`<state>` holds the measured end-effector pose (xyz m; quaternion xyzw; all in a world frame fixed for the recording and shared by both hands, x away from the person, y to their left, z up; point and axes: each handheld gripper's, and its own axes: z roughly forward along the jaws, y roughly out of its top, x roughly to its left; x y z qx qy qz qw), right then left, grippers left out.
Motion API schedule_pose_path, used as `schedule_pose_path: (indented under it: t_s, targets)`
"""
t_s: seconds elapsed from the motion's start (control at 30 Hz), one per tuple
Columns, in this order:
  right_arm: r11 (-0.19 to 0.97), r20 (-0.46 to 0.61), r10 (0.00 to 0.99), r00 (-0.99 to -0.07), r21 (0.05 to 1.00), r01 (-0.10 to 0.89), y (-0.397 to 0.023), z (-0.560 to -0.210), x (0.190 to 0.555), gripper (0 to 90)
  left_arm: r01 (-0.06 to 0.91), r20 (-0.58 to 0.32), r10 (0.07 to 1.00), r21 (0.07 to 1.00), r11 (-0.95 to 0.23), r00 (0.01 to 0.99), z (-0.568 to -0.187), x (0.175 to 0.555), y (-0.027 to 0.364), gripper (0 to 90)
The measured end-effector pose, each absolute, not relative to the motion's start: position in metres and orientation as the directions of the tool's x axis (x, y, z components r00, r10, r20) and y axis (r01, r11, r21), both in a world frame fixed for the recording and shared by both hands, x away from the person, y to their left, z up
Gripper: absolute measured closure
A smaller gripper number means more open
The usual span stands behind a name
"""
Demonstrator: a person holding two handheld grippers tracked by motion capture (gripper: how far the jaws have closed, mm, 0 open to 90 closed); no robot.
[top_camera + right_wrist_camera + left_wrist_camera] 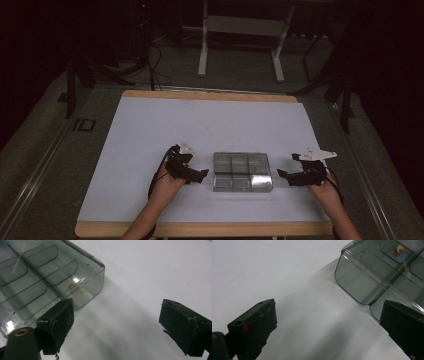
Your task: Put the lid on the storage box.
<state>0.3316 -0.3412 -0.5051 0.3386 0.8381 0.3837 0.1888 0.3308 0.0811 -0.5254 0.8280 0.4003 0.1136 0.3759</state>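
Clear compartment box [242, 171] sits on the white table [150, 130], near the person's edge and a little right of centre. It is smoke-tinted, divided into cells, lid apparently shut. A small orange-brown item shows in one cell in the left gripper view [397, 250]; contents otherwise too faint to tell.

Left claw [202, 174] lies at the box's 9 o'clock, tips pointing toward its short wall, just beside it but not touching. Jaws stand wide; in its own view one jaw overlaps the box's near corner [352, 277], the other is over bare table.

Right claw [281, 174] lies at the box's 3 o'clock, mirrored, near but apart. Jaws wide also, nothing between them.

Judgement: both claws flank the box symmetrically, likely so it can be steadied from one side while the other works the lid or lifts it. No grip yet on either side.
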Motion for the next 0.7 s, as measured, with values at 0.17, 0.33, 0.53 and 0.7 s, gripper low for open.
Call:
schedule_pose_path:
  t_s: [0.17, 0.33, 0.53, 0.7]
  targets:
    - [0.479, -0.058, 0.711, -0.701, 0.770, 0.422, -0.342, -0.508, 0.328, 12.7, 0.576, -0.110, 0.749, 0.715, -0.397, 0.653, -0.529, 0.327, 0.083, 1.7]
    - [0.480, -0.058, 0.714, -0.698, 0.767, 0.427, -0.345, -0.512, 0.326, 12.8, 0.577, -0.107, 0.754, 0.715, -0.396, 0.649, -0.531, 0.322, 0.089, 1.8]
    - [0.468, -0.050, 0.722, -0.690, 0.770, 0.433, -0.352, -0.515, 0.323, 12.7, 0.585, -0.108, 0.762, 0.712, -0.389, 0.638, -0.535, 0.318, 0.095, 1.7]
    - [0.456, -0.049, 0.733, -0.678, 0.776, 0.437, -0.358, -0.517, 0.319, 12.8, 0.585, -0.097, 0.777, 0.718, -0.378, 0.622, -0.536, 0.312, 0.100, 1.7]
